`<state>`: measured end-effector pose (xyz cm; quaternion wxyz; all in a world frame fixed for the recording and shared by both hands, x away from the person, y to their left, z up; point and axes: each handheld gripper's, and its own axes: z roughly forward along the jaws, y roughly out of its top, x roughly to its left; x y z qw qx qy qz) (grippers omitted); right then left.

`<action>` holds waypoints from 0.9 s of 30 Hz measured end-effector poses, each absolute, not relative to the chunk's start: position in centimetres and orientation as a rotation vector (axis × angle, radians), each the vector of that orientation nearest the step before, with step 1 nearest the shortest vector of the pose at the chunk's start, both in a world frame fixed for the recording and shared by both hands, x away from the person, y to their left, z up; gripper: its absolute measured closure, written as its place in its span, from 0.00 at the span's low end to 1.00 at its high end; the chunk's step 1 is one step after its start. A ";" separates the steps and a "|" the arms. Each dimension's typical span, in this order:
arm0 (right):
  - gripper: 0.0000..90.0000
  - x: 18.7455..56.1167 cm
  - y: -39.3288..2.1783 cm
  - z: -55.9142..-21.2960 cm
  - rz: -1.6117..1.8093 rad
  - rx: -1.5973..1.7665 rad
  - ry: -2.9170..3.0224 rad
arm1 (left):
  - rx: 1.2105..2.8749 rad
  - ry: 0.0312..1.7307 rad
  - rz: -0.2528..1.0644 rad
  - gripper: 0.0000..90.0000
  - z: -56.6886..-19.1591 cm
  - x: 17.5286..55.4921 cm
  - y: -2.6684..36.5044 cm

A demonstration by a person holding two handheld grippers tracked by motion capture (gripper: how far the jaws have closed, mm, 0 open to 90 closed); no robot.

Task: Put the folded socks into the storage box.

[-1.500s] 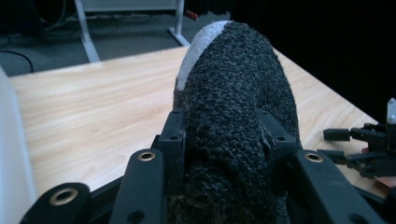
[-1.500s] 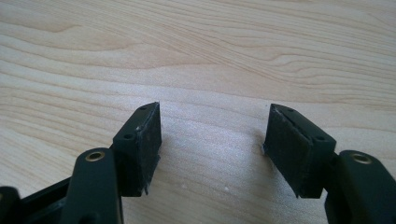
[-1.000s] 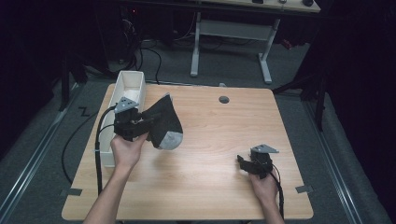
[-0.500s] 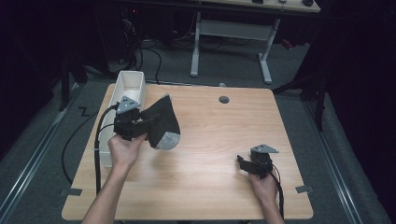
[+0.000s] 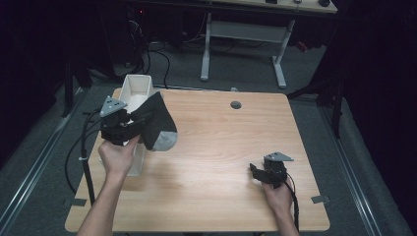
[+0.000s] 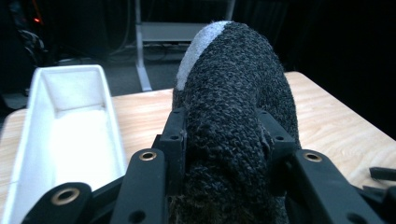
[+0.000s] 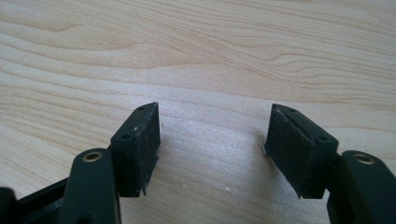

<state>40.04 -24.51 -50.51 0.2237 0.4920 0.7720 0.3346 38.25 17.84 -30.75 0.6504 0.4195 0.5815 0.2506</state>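
A bundled dark knitted sock (image 5: pixel 156 124) with a grey toe hangs above the table's left side, beside the white bin (image 5: pixel 136 88). My left gripper (image 5: pixel 129 129) is shut on it; in the left gripper view the sock (image 6: pixel 233 102) bulges up between both black jaws, its pale patch on top, with the white bin (image 6: pixel 70 135) to the left. My right gripper (image 5: pixel 255 173) rests low over the bare wood at the front right, open. In the right gripper view my right gripper (image 7: pixel 212 144) has only tabletop between its pads.
The long white bin stands at the table's left edge and looks empty inside. A round grommet (image 5: pixel 236 104) sits near the far edge. Cables (image 5: pixel 83 147) trail off the left side. A desk frame (image 5: pixel 246 34) stands behind the table.
My left hand has carried the sock a little leftward and up, closer to the bin. The right hand and its gripper have stayed put.
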 end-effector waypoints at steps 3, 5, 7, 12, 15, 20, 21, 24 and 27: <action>0.39 40.0 -24.5 -50.5 0.923 1.358 2.131 | 0.920 1.326 0.580 0.69 -30.3 38.0 18.8; 0.39 40.0 -24.5 -50.5 0.923 1.358 2.131 | 0.901 1.333 0.586 0.69 -30.1 37.8 19.4; 0.39 40.0 -24.5 -50.5 0.923 1.358 2.131 | 0.876 1.340 0.592 0.69 -30.0 37.8 19.9; 0.39 40.0 -24.5 -50.5 0.923 1.358 2.131 | 0.840 1.354 0.603 0.69 -30.0 37.6 21.0; 0.39 40.0 -24.5 -50.5 0.923 1.358 2.131 | 0.827 1.356 0.615 0.69 -30.0 37.5 21.5; 0.39 40.0 -24.5 -50.5 0.923 1.358 2.131 | 0.802 1.365 0.634 0.69 -30.0 37.4 22.4; 0.39 40.0 -24.5 -50.5 0.923 1.358 2.131 | 0.800 1.369 0.637 0.69 -30.1 37.4 22.6; 0.39 40.0 -24.5 -50.5 0.923 1.358 2.131 | 0.785 1.375 0.643 0.69 -30.3 37.4 23.1; 0.39 40.0 -24.5 -50.5 0.923 1.358 2.131 | 0.777 1.385 0.651 0.69 -30.6 37.5 23.4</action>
